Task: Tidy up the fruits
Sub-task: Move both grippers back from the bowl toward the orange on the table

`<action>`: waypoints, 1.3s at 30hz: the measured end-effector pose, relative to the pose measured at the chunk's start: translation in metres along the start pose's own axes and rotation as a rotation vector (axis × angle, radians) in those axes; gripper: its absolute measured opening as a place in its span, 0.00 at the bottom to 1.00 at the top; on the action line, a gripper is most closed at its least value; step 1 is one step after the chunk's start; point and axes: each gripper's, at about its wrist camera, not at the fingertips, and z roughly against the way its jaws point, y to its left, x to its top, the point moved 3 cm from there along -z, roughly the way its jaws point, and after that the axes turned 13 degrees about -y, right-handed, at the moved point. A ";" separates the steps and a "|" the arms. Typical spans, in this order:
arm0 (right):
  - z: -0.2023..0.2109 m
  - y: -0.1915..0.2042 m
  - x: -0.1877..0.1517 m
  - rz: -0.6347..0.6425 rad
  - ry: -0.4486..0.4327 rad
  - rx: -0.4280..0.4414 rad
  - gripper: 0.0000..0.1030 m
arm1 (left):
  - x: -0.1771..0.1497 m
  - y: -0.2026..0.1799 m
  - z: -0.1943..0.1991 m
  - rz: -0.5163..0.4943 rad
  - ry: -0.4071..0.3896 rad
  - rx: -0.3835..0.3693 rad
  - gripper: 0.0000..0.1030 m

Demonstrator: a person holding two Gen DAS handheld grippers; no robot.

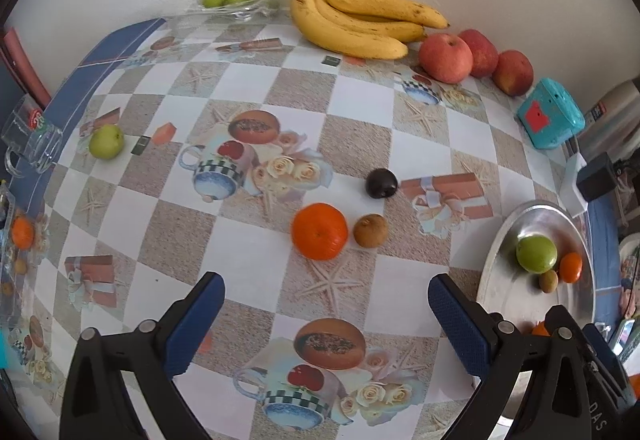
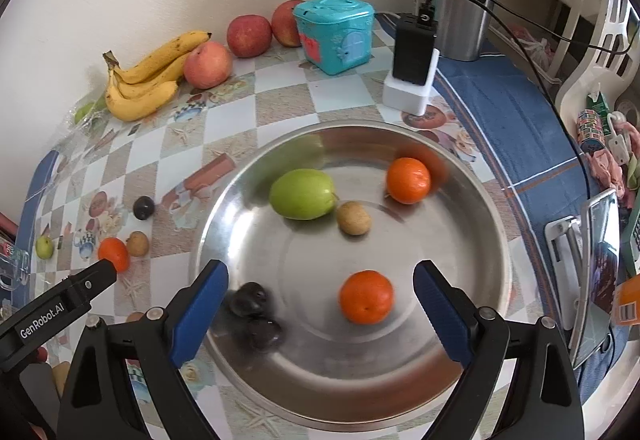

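Gathering loose fruit into the steel tray (image 2: 472,324) at the counter's (image 1: 248,264) right looks half done. Both jaws stand released and empty: right gripper (image 2: 320,304) over the tray, left gripper (image 1: 326,314) nearing the orange (image 1: 319,231), which needs centring first.

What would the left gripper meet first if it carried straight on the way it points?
Likely the round orange tangerine lying on the patterned tablecloth, just ahead between the open left gripper fingers. Bare cloth lies before it, and depth is unclear, so it might land on cloth first.
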 end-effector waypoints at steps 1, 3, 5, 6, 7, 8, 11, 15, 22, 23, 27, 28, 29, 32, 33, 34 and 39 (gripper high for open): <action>0.000 0.003 0.000 -0.002 0.000 0.007 0.91 | 0.001 0.003 0.000 0.005 -0.001 0.004 1.00; -0.001 0.009 0.000 -0.005 0.003 0.016 0.91 | 0.004 0.012 0.001 0.015 -0.004 0.020 1.00; -0.002 0.018 0.000 -0.001 0.007 0.025 0.91 | 0.006 0.021 0.001 0.029 -0.004 0.030 1.00; -0.003 0.022 -0.001 -0.001 0.009 0.029 0.91 | 0.007 0.026 0.002 0.038 -0.005 0.033 1.00; -0.004 0.025 -0.001 0.000 0.013 0.033 0.91 | 0.008 0.030 0.002 0.045 -0.006 0.037 1.00; -0.005 0.030 -0.002 -0.001 0.018 0.040 0.91 | 0.010 0.036 0.002 0.055 -0.008 0.045 1.00; -0.008 0.046 -0.004 0.006 0.033 0.062 0.91 | 0.014 0.053 0.004 0.083 -0.017 0.066 1.00; -0.008 0.068 -0.006 0.022 0.038 0.093 0.91 | 0.018 0.075 0.006 0.129 -0.025 0.086 1.00; -0.010 0.092 -0.010 0.022 0.047 0.115 0.91 | 0.023 0.103 0.009 0.182 -0.031 0.110 1.00; -0.010 0.096 -0.010 0.024 0.048 0.118 0.91 | 0.023 0.106 0.009 0.185 -0.032 0.111 1.00; -0.012 0.112 -0.013 0.044 0.053 0.133 0.91 | 0.025 0.115 0.008 0.204 -0.031 0.117 1.00; -0.012 0.115 -0.013 0.046 0.054 0.137 0.91 | 0.025 0.115 0.007 0.205 -0.030 0.119 1.00; -0.013 0.118 -0.014 0.050 0.056 0.142 0.91 | 0.025 0.116 0.005 0.201 -0.027 0.122 1.00; -0.014 0.127 -0.016 0.070 0.058 0.152 0.91 | 0.024 0.113 0.001 0.187 -0.024 0.125 1.00; -0.014 0.130 -0.016 0.079 0.058 0.157 0.91 | 0.024 0.111 0.000 0.186 -0.025 0.121 1.00; -0.015 0.131 -0.017 0.083 0.057 0.159 0.91 | 0.024 0.109 -0.002 0.184 -0.028 0.116 1.00; -0.021 0.134 -0.015 0.091 0.045 0.165 0.91 | 0.021 0.100 -0.016 0.177 -0.011 0.083 1.00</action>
